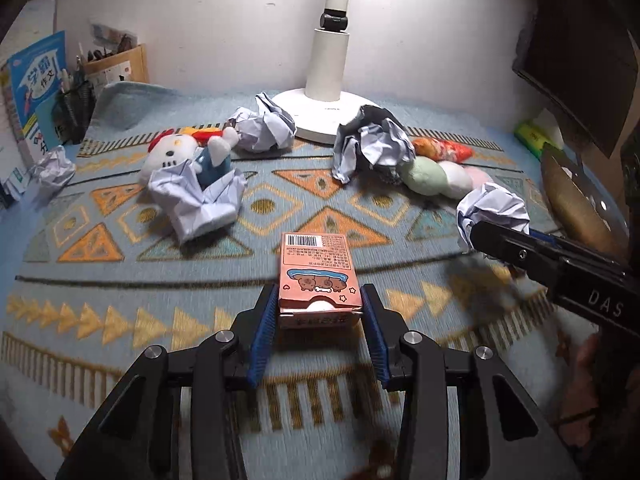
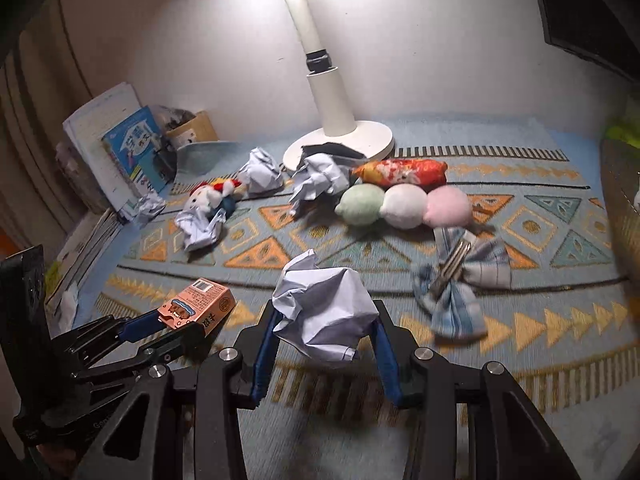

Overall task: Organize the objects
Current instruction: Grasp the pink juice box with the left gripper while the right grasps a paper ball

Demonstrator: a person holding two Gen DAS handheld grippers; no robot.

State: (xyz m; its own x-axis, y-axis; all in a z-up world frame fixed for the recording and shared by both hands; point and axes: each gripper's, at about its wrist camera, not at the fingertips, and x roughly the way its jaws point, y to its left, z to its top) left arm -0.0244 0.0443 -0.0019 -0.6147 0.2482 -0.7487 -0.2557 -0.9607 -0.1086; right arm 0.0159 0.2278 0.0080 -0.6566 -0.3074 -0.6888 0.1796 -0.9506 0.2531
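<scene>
A small pink carton [image 1: 314, 268] with cartoon bears and a barcode sits between the blue pads of my left gripper [image 1: 320, 296], which is shut on its two sides, just above the patterned cloth [image 1: 120, 320]. In the right wrist view the same carton [image 2: 204, 296] is at the lower left, in the left gripper [image 2: 176, 324]. My right gripper [image 2: 325, 314] is shut on a crumpled white paper ball [image 2: 320, 296]. From the left wrist view that ball [image 1: 494, 208] shows at the tip of the right gripper [image 1: 478, 236] at the right edge.
Several more crumpled papers [image 1: 264, 128] lie near the white lamp base [image 1: 320, 116]. A cat plush [image 1: 172, 156], a three-ball plush [image 2: 404, 204], an orange packet [image 2: 400, 172] and a checked bow clip [image 2: 460, 276] lie on the cloth. Books [image 1: 36, 88] and a pen holder [image 1: 74, 108] stand at the left.
</scene>
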